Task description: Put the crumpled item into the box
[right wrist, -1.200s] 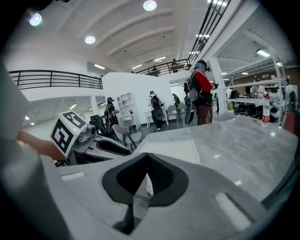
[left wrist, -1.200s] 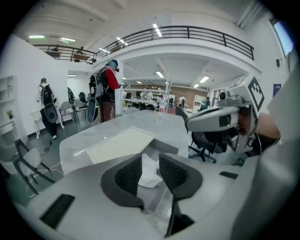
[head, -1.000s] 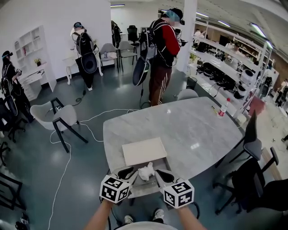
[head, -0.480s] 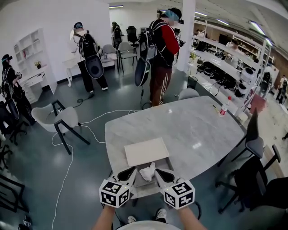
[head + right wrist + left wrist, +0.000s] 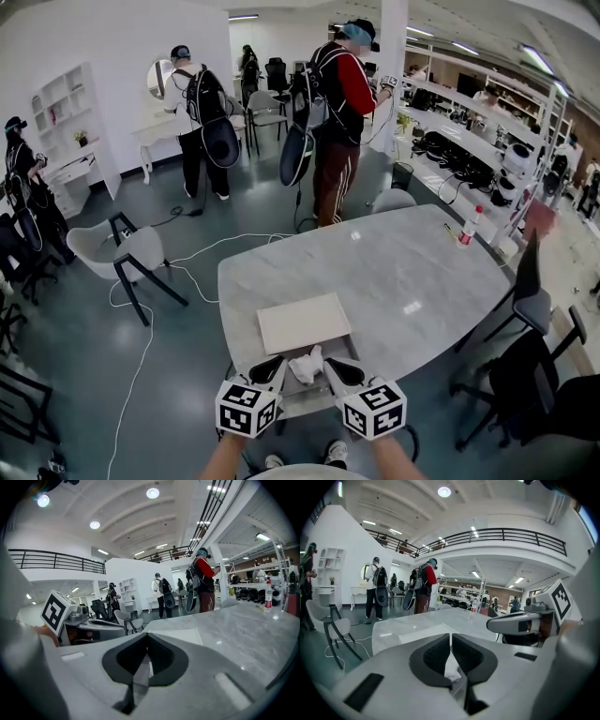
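Observation:
A white crumpled item hangs over an open grey box at the table's near edge. The box's cream lid lies flat just beyond it. My left gripper reaches the item from the left. In the left gripper view the jaws are pinched together on the crumpled item, which shows white below the tips. My right gripper sits just right of the item. In the right gripper view its jaws meet at the tips, with a grey strip behind them.
The grey marble table stretches away behind the box, with a bottle at its far right corner. Office chairs stand to the right, a white chair to the left. Several people stand beyond the table, and cables lie on the floor.
Both grippers and the crumpled item stay almost in place over the box, sinking slightly in the view. A person with a backpack in the background has walked to the right.

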Action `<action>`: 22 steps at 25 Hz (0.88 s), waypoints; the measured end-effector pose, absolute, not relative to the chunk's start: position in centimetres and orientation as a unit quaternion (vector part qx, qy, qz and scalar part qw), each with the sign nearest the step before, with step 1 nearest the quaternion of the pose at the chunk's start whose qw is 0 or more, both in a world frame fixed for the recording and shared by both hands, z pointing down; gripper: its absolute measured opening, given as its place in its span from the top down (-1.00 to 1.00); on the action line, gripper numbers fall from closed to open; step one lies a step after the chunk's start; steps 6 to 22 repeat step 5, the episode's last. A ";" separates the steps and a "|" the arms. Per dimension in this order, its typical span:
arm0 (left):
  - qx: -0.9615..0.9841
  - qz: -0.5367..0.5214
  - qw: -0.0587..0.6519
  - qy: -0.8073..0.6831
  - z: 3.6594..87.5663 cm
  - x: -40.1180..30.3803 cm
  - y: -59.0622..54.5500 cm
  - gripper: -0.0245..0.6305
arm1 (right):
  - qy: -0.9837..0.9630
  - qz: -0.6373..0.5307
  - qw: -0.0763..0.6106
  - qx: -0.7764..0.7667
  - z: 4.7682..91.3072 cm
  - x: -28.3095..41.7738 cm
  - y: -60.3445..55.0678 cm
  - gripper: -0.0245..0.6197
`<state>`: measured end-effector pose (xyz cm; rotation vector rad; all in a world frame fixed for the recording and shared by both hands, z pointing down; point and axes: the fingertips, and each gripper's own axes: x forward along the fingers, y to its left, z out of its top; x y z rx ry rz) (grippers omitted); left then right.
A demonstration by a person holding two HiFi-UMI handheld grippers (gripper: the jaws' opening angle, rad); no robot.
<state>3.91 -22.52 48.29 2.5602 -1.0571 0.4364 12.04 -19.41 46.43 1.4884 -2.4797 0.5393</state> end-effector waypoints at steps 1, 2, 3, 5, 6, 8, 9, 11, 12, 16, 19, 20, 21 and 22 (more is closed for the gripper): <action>0.898 0.156 0.172 -0.374 48.4 3.9 -22.5 0.86 | -0.839 0.182 0.100 0.503 46.4 12.1 -19.3 0.91; 0.896 0.157 0.175 -0.376 48.5 4.0 -22.5 0.86 | -0.840 0.181 0.100 0.502 46.4 12.1 -19.3 0.91; 0.895 0.158 0.178 -0.378 48.6 4.0 -22.5 0.86 | -0.840 0.181 0.100 0.501 46.4 12.1 -19.2 0.91; 0.894 0.159 0.181 -0.379 48.6 4.1 -22.5 0.86 | -0.842 0.179 0.101 0.499 46.3 12.1 -19.2 0.91; 0.894 0.159 0.181 -0.379 48.6 4.1 -22.5 0.86 | -0.842 0.179 0.101 0.499 46.3 12.1 -19.2 0.91; 0.894 0.159 0.181 -0.379 48.6 4.1 -22.5 0.86 | -0.842 0.179 0.101 0.499 46.3 12.1 -19.2 0.91; 0.894 0.159 0.181 -0.379 48.6 4.1 -22.5 0.86 | -0.842 0.179 0.101 0.499 46.3 12.1 -19.2 0.91; 0.894 0.159 0.181 -0.379 48.6 4.1 -22.5 0.86 | -0.842 0.179 0.101 0.499 46.3 12.1 -19.2 0.91; 0.894 0.159 0.181 -0.379 48.6 4.1 -22.5 0.86 | -0.842 0.179 0.101 0.499 46.3 12.1 -19.2 0.91; 0.894 0.159 0.181 -0.379 48.6 4.1 -22.5 0.86 | -0.842 0.179 0.101 0.499 46.3 12.1 -19.2 0.91; 0.894 0.159 0.181 -0.379 48.6 4.1 -22.5 0.86 | -0.842 0.179 0.101 0.499 46.3 12.1 -19.2 0.91; 0.894 0.159 0.181 -0.379 48.6 4.1 -22.5 0.86 | -0.842 0.179 0.101 0.499 46.3 12.1 -19.2 0.91; 0.894 0.159 0.181 -0.379 48.6 4.1 -22.5 0.86 | -0.842 0.179 0.101 0.499 46.3 12.1 -19.2 0.91; 0.894 0.159 0.181 -0.379 48.6 4.1 -22.5 0.86 | -0.842 0.179 0.101 0.499 46.3 12.1 -19.2 0.91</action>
